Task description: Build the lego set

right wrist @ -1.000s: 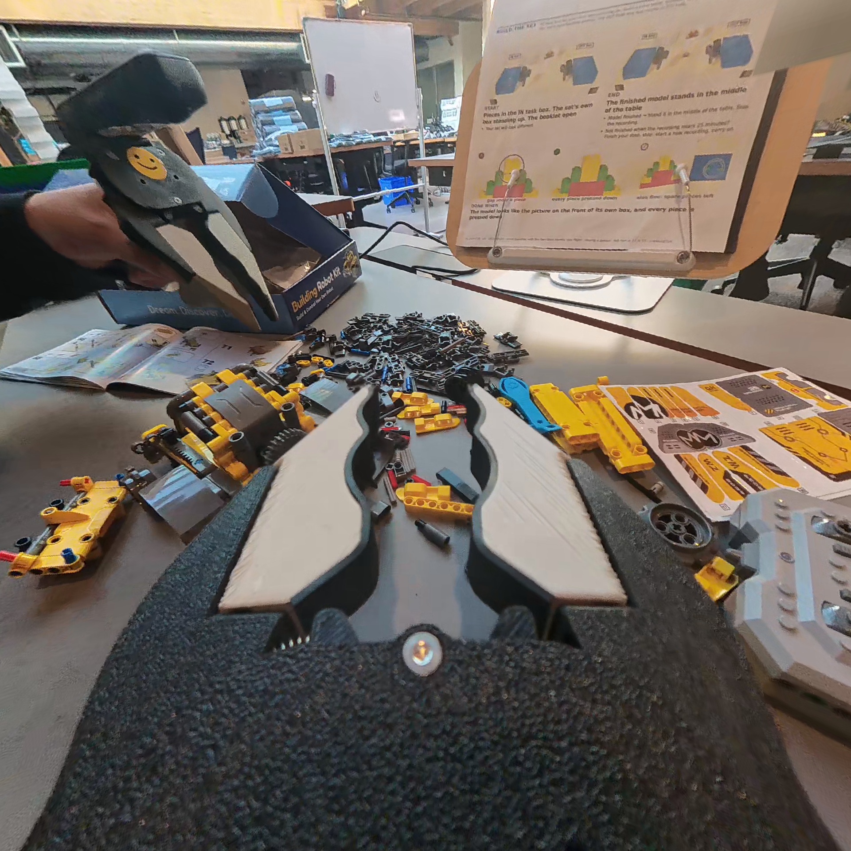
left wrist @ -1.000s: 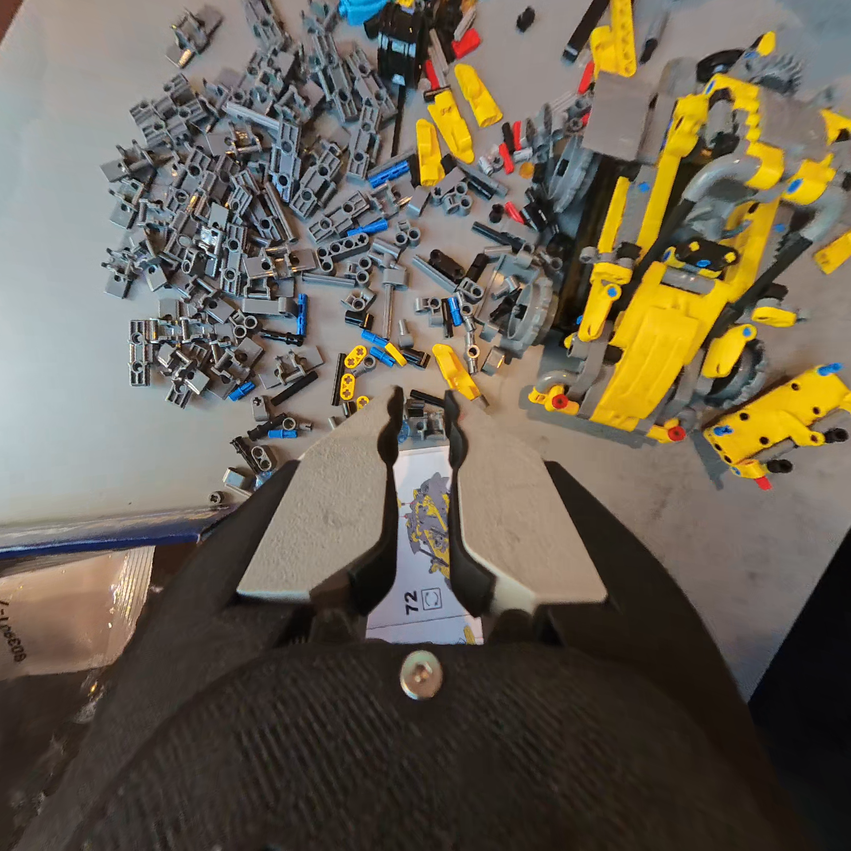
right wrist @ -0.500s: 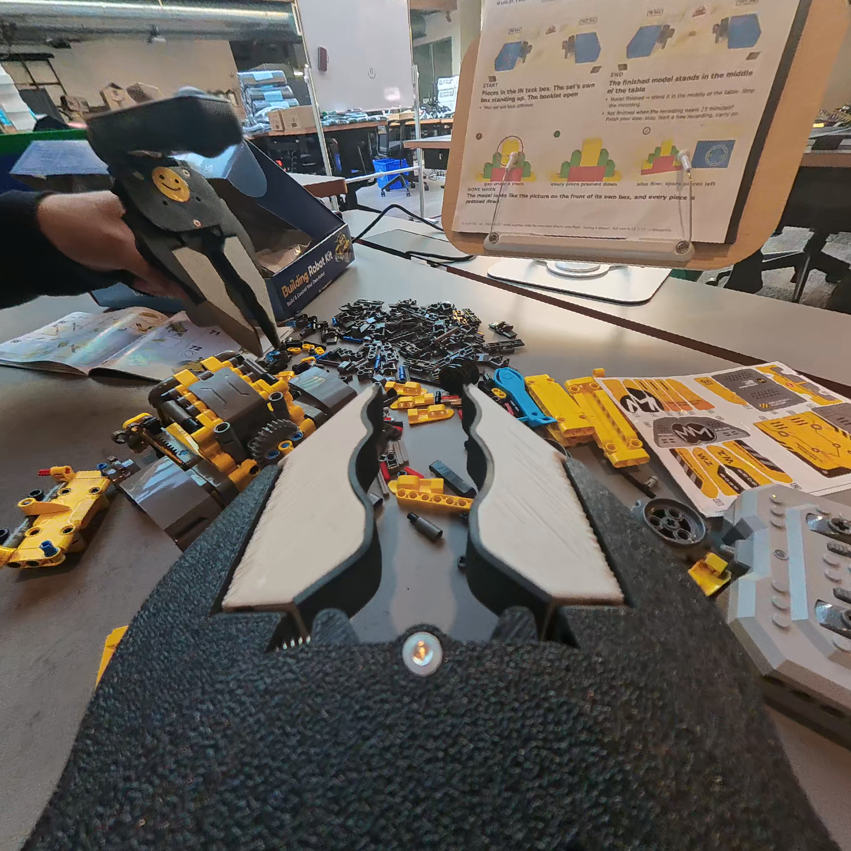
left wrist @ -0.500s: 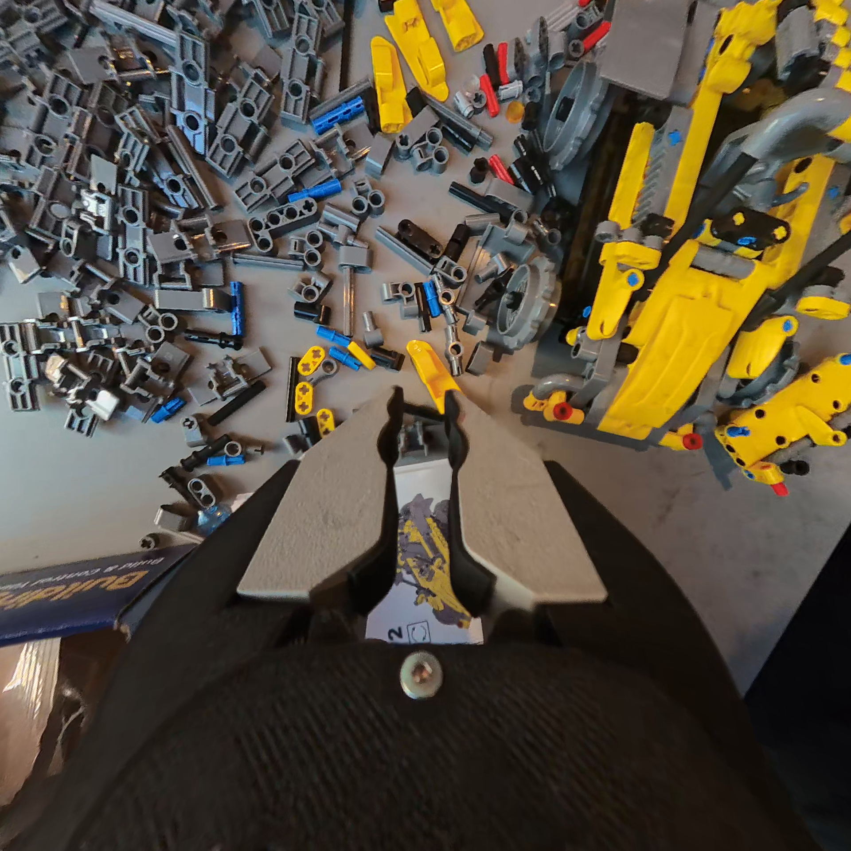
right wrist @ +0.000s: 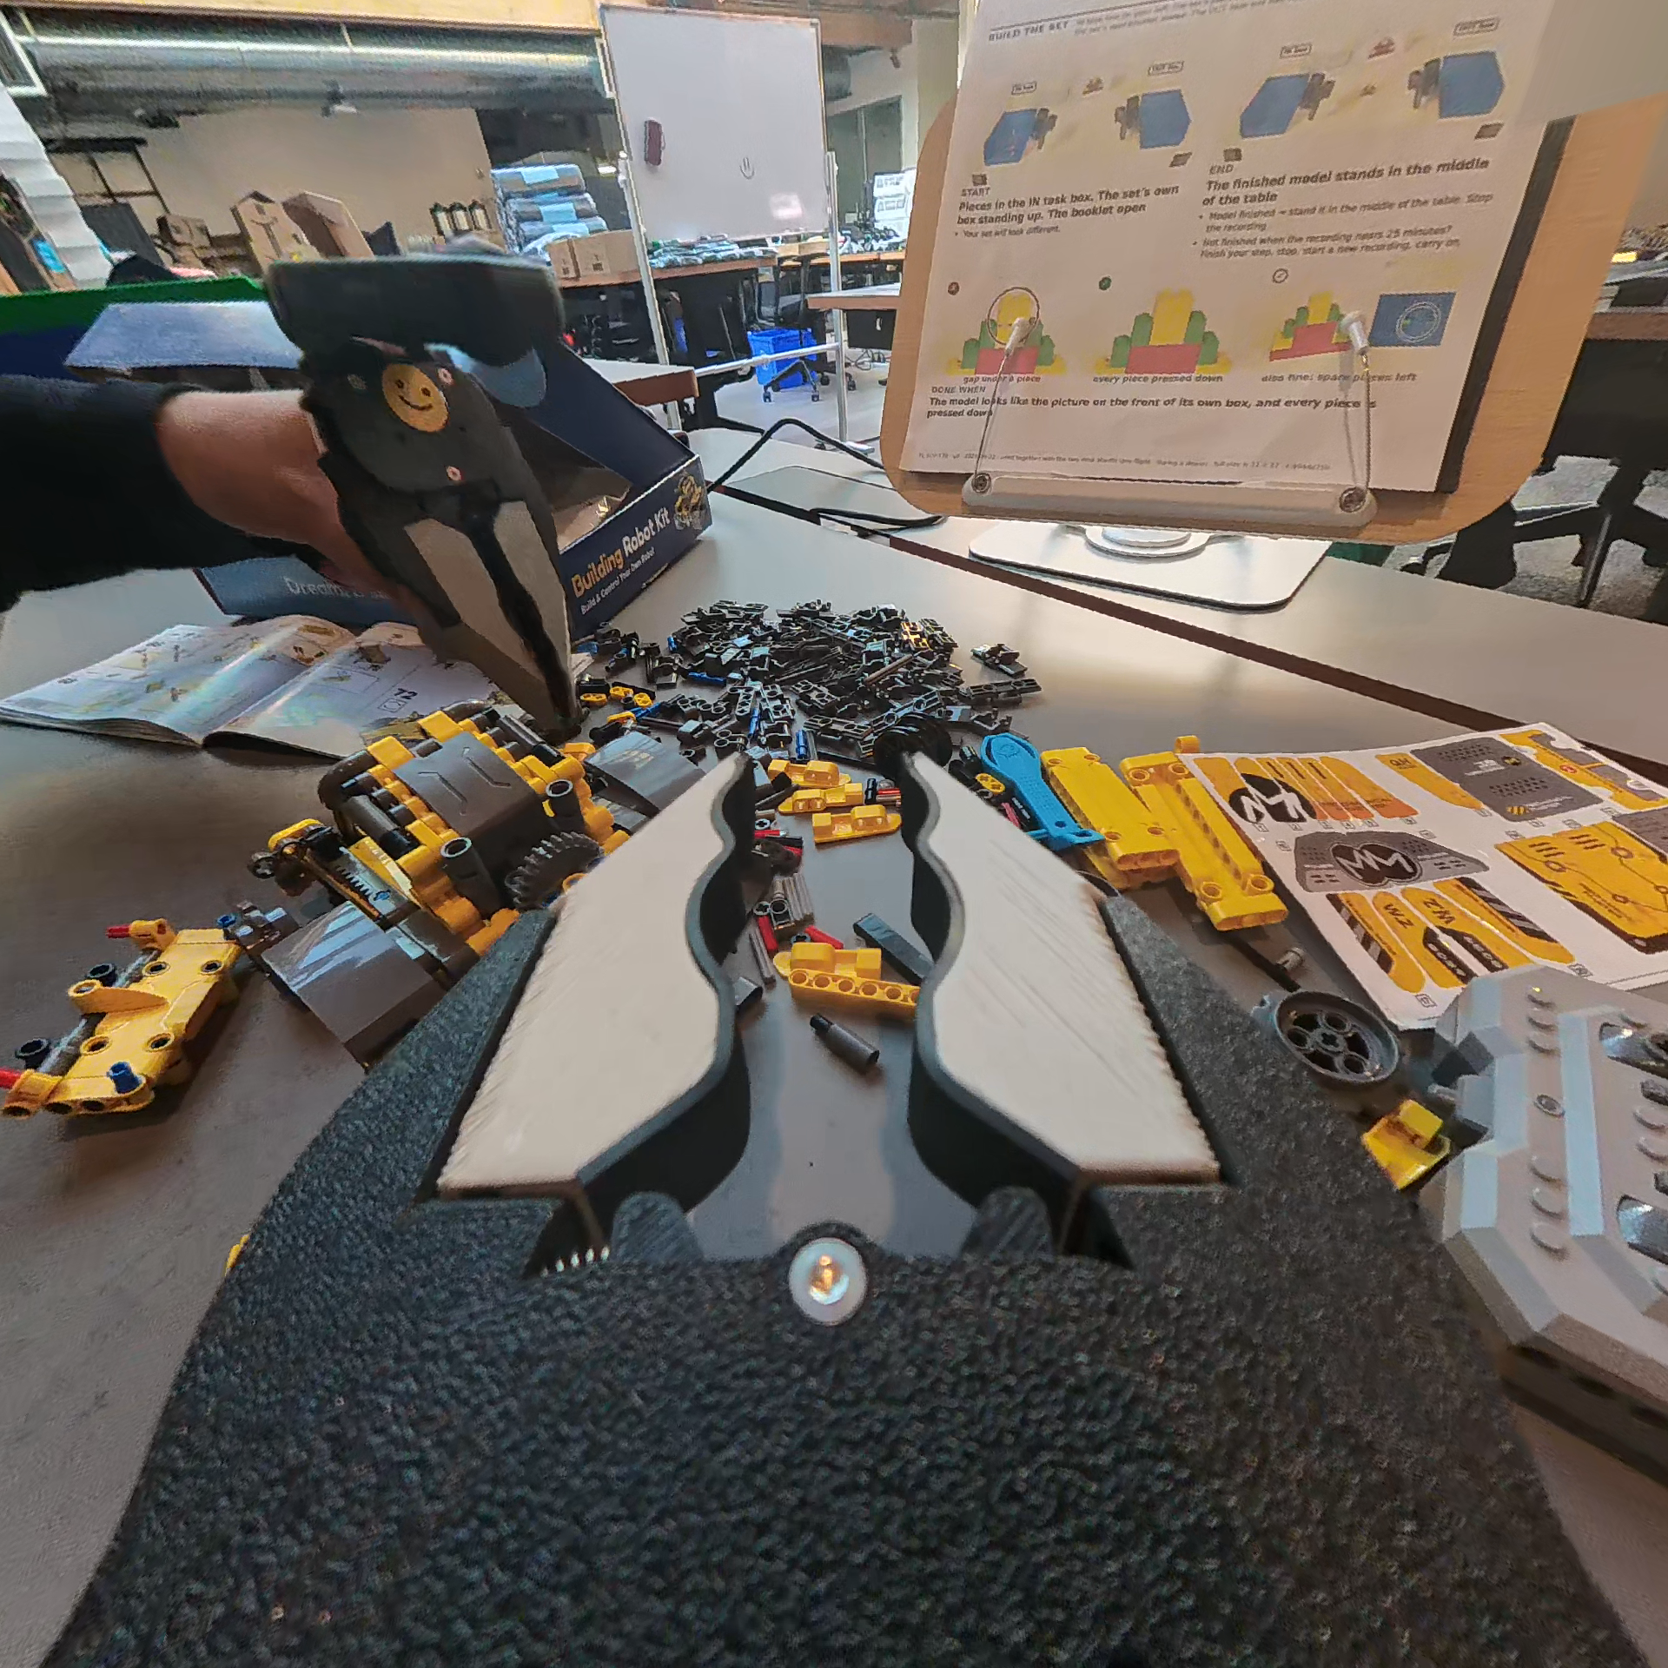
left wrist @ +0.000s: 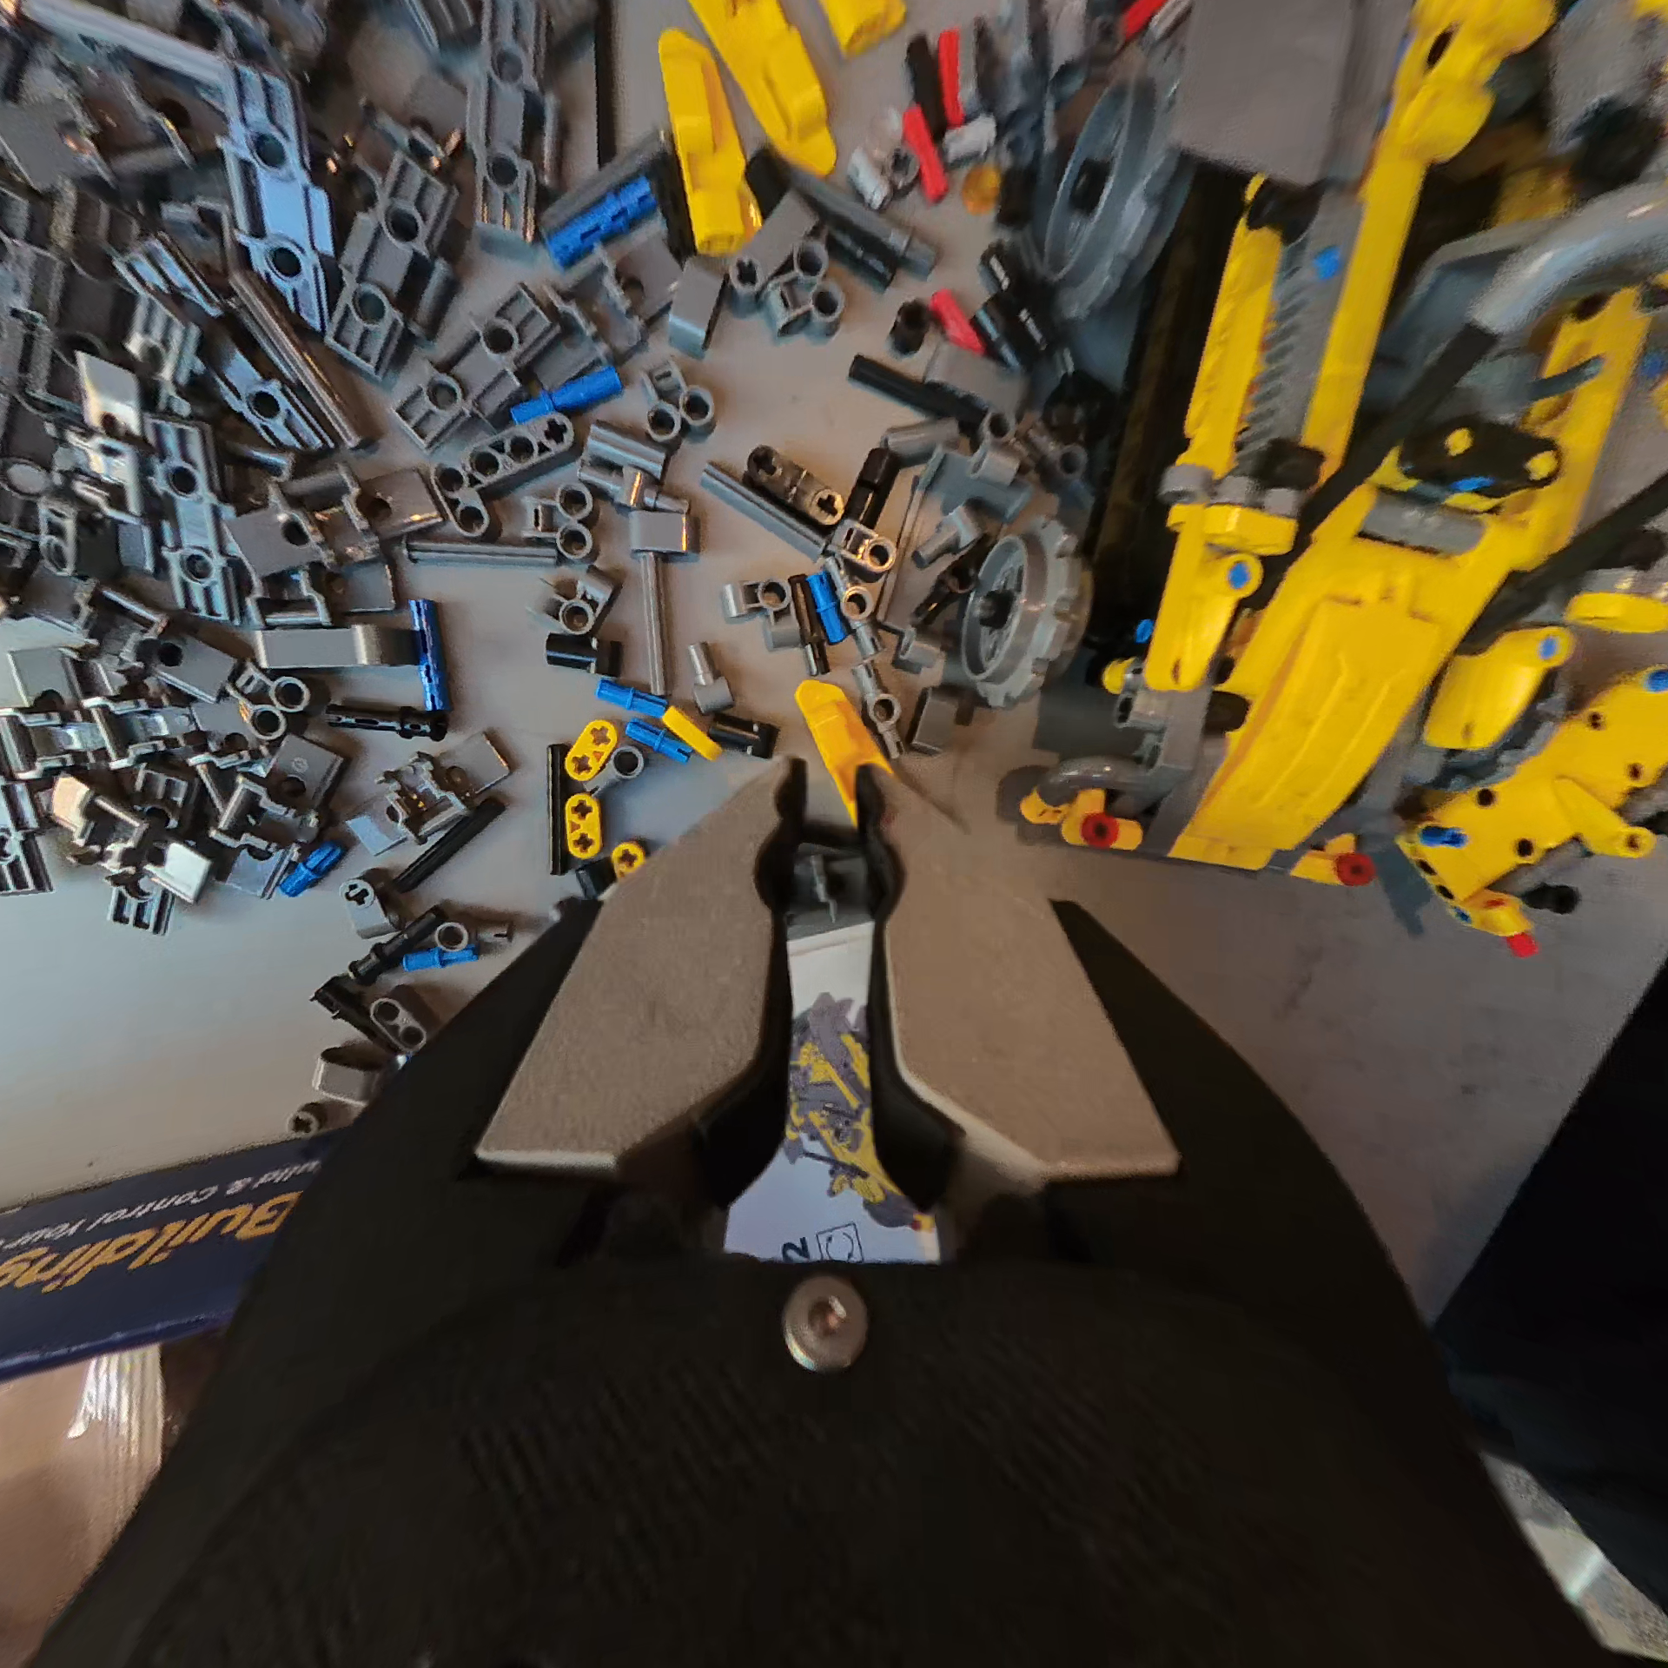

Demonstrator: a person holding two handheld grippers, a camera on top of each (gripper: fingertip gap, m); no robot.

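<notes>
We see the blue box (right wrist: 632, 551) lying open at the worktop's far left edge, contents unclear. Our left gripper (left wrist: 826, 794) pinches a small grey piece (left wrist: 826, 880) beside the yellow model (left wrist: 1336, 578); our right gripper (right wrist: 826, 767) hovers spread above loose yellow parts (right wrist: 848, 979).

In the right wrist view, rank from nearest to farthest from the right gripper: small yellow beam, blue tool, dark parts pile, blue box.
Measured from the right gripper:
1. Small yellow beam, between the fingers, just behind the tips.
2. Blue tool, just right of the tips.
3. Dark parts pile, ahead.
4. Blue box, far left, behind the pile.
</notes>
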